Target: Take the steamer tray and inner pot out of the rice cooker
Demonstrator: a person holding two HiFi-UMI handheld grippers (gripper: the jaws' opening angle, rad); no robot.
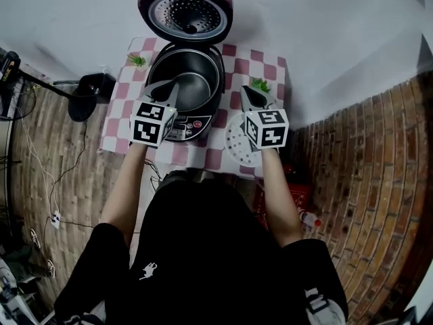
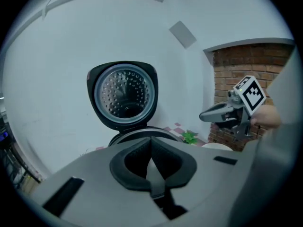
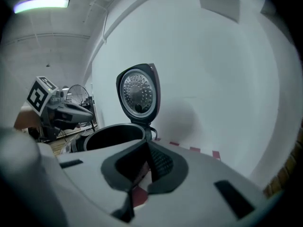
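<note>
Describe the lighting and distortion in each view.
Head view: even, dim light, the brick floor curving at the edges. Left gripper view: fisheye with dark corners, the rice cooker lid fairly sharp. Right gripper view: the ceiling light glares top left.

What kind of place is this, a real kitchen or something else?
Probably a staged recording corner, not a real kitchen: a rice cooker stands on a checked tablecloth against a bare white wall, with loose cables and a dark stand on the brick-patterned floor beside it.
</note>
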